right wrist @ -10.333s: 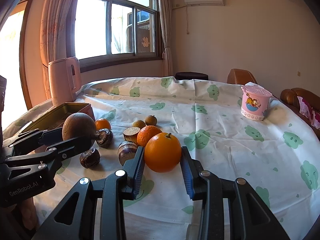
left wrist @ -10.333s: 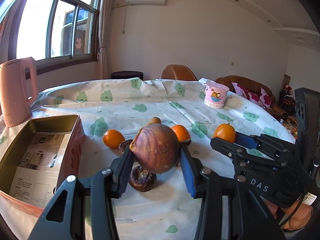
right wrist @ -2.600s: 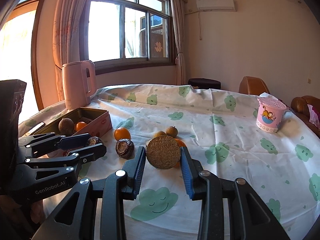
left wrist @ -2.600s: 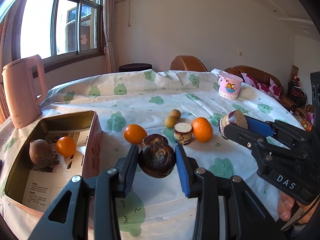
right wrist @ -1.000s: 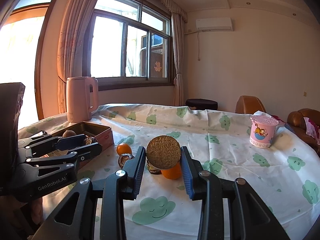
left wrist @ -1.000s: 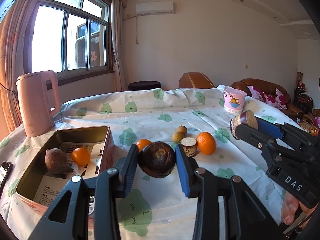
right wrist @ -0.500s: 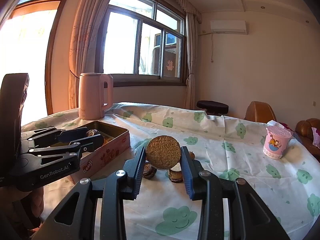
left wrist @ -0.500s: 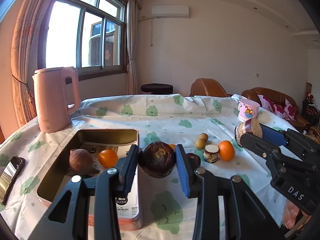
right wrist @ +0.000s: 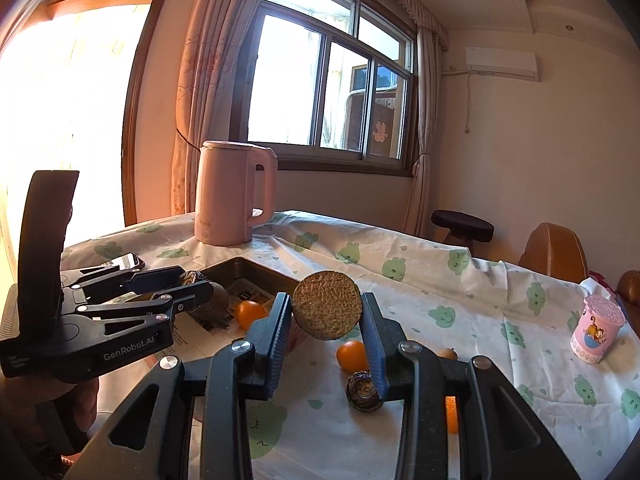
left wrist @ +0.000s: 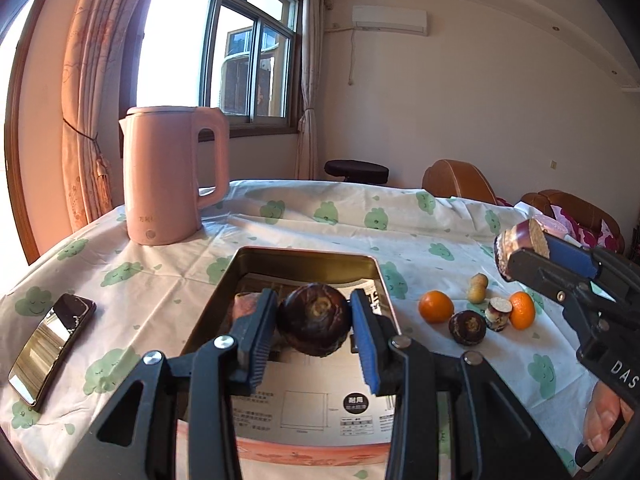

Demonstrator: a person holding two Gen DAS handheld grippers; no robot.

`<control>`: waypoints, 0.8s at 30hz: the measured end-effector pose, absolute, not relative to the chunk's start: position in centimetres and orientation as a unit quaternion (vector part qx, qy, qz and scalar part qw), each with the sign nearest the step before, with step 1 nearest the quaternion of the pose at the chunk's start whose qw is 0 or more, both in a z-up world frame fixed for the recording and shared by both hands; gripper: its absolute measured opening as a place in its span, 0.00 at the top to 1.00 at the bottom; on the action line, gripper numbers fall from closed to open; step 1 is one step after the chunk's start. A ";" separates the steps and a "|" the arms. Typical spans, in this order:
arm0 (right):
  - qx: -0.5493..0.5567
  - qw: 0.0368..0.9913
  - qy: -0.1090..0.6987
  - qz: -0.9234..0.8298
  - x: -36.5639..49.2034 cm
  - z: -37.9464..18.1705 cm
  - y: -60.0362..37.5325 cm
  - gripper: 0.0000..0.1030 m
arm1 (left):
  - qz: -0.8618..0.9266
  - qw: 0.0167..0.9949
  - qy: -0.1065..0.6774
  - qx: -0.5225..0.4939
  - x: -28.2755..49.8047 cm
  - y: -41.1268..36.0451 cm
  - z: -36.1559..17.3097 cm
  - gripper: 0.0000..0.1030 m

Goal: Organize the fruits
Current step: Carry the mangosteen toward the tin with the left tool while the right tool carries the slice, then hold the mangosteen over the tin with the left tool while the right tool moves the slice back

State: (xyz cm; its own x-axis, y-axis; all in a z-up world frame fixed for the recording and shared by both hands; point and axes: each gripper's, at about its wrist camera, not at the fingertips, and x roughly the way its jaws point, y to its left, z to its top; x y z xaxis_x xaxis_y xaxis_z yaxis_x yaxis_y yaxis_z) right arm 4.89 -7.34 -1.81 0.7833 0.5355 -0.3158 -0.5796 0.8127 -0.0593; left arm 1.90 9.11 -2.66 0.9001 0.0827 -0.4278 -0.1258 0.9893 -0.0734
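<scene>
My left gripper [left wrist: 315,322] is shut on a dark round fruit [left wrist: 314,318] and holds it above the open metal tin [left wrist: 308,258]. The tin holds a brown fruit [right wrist: 214,304] and a small orange [right wrist: 249,312]. My right gripper [right wrist: 326,314] is shut on a cut half fruit [right wrist: 327,310] with a tan flat face, held in the air to the right of the tin; it also shows in the left wrist view [left wrist: 520,246]. On the cloth lie two oranges [left wrist: 436,306], another dark fruit [left wrist: 467,327], a cut piece [left wrist: 498,314] and two small tan fruits [left wrist: 477,288].
A pink kettle [left wrist: 172,174] stands behind the tin. A phone [left wrist: 52,348] lies on the cloth at the left. A pink cup [right wrist: 596,334] stands at the far right. The round table has a white cloth with green prints [left wrist: 328,216].
Both grippers have moved left with their fruits. My left gripper now holds the dark fruit over the tin; before, it was beside the tin's right wall.
</scene>
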 end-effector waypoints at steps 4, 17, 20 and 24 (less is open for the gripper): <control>-0.089 0.935 0.149 0.309 5.5 -1.8 -5.3 0.64 | 0.066 0.972 0.220 -0.057 2.0 10.8 -2.9 0.62; -0.112 0.923 0.160 0.332 6.3 -2.1 -0.8 0.64 | 0.079 0.965 0.240 -0.068 2.3 12.8 -3.4 0.62; -0.115 0.923 0.167 0.328 6.5 -2.6 -0.7 0.64 | 0.079 0.965 0.241 -0.071 2.2 13.1 -3.5 0.62; -0.094 0.929 0.185 0.308 7.6 -2.9 -2.8 0.64 | 0.079 0.964 0.243 -0.075 2.2 13.4 -3.6 0.62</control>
State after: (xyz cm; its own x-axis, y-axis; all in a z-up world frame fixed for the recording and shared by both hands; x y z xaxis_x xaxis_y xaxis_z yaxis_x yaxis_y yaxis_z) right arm 7.59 -2.80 -2.95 0.7420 0.5369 -0.4015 -0.6065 0.7927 -0.0609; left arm 2.18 13.42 -3.60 0.8698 0.1161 -0.4795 -0.1887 0.9763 -0.1059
